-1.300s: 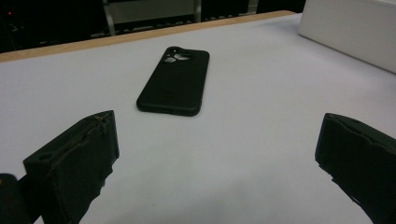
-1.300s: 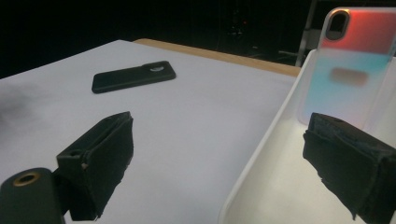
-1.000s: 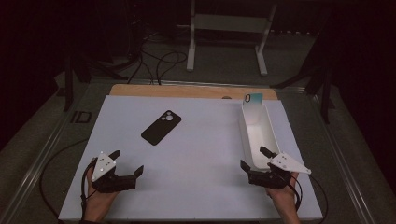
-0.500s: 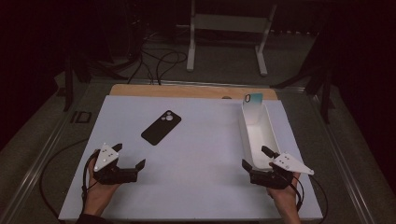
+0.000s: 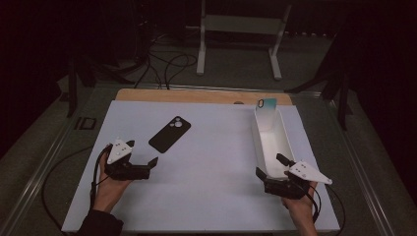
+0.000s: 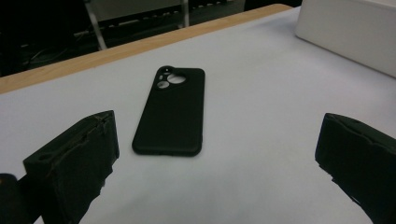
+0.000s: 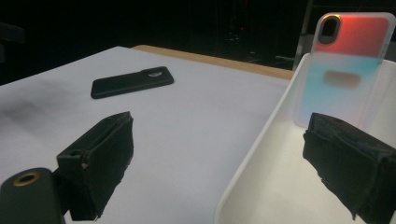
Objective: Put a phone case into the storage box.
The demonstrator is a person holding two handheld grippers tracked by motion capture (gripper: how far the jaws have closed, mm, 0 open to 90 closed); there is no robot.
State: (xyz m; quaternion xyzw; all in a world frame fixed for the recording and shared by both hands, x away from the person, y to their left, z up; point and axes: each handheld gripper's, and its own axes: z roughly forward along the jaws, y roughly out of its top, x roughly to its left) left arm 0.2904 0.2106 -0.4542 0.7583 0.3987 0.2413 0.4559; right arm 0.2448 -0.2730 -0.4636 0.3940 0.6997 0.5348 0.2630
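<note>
Both grippers idle, jaws spread wide, empty.
Left gripper (image 5: 147,166) faces black phone (image 5: 169,133) — right gripper (image 5: 270,167) at white bin (image 5: 285,142) holding a translucent case (image 7: 349,65).

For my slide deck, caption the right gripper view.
Open right gripper straddling the white bin's rim, clear case leaning inside, black phone beyond.

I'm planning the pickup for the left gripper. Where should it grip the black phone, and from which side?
Probably across the long edges of the phone, from above. It lies flat, camera side up, so only its thin sides offer purchase. The left gripper is open, just short of it.
</note>
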